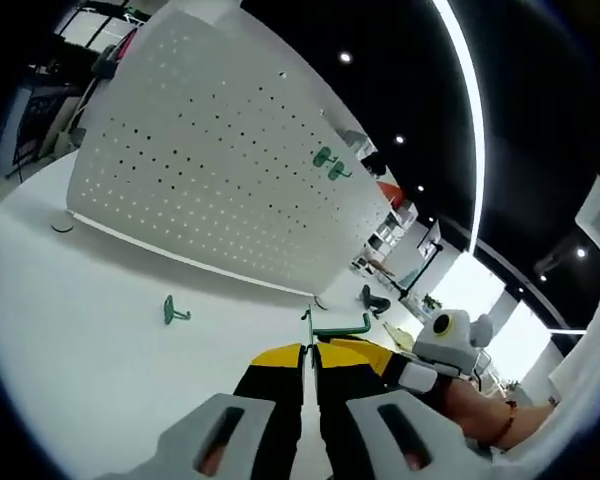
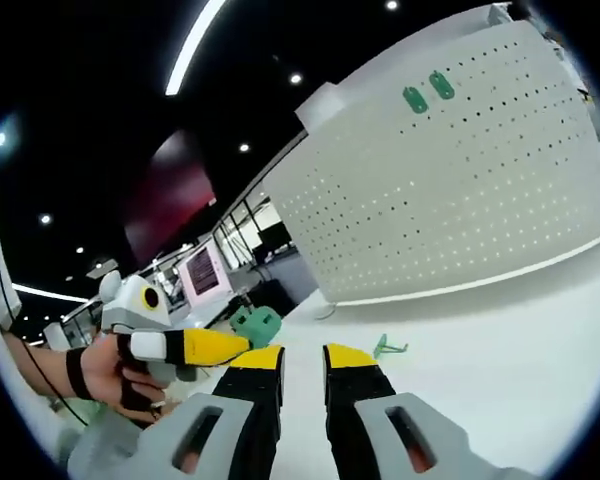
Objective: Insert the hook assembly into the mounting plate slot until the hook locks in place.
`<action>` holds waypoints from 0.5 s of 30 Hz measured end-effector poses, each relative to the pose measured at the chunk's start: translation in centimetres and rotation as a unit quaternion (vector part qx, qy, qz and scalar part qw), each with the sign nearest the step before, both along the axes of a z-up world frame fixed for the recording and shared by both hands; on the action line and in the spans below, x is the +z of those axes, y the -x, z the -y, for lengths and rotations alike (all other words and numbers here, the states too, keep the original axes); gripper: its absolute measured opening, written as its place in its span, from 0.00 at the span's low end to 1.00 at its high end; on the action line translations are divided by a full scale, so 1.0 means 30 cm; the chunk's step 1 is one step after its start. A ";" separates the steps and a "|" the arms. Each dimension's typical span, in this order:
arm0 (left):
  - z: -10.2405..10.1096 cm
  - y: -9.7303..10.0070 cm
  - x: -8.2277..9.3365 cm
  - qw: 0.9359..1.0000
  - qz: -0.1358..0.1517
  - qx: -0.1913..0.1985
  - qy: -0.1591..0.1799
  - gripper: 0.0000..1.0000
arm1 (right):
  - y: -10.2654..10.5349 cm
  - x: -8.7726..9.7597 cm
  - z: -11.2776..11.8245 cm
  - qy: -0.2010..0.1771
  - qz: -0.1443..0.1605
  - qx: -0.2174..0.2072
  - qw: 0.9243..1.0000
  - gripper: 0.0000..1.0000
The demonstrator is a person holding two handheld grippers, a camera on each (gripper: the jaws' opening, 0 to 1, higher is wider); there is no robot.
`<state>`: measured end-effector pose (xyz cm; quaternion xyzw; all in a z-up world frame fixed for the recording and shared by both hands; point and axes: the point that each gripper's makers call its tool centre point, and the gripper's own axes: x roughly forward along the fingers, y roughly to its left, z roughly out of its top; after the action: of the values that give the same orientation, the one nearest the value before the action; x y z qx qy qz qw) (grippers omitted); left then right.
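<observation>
Left gripper view, left hand-held gripper point(image 1: 311, 352) clamping thin green wire hook point(image 1: 336, 327), perforated white pegboard point(image 1: 220, 160), right hand-held gripper point(image 2: 302, 358) parted

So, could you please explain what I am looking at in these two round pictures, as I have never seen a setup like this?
There is no robot here. A person holds a two-jaw gripper in each hand, and a fisheye camera rides on each one, looking out along its jaws. In the left gripper view, the left gripper rises from the bottom, its yellow-tipped jaws shut on a held green hook. In the right gripper view, the right gripper stands open with nothing between its jaws, and the left one comes in from the left in the person's hand. Ahead stands a white pegboard with two mounted hooks on it. A loose green hook lies on the white table.
</observation>
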<state>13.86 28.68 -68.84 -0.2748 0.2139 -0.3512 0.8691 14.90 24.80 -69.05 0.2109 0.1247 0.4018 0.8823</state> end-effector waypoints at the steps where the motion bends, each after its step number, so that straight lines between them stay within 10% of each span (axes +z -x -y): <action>1: 0.001 0.004 0.002 1.000 0.000 -0.001 0.003 0.04 | 0.002 0.004 -0.005 -0.004 -0.001 0.003 1.000 0.14; 15: 0.010 0.048 0.049 0.998 0.001 -0.028 0.064 0.04 | 0.051 0.074 -0.066 -0.083 0.002 0.058 0.995 0.08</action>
<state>12.43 28.36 -67.36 -0.3238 0.1972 -0.3886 0.8398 13.38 26.78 -66.81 0.2751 0.1013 0.4619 0.8371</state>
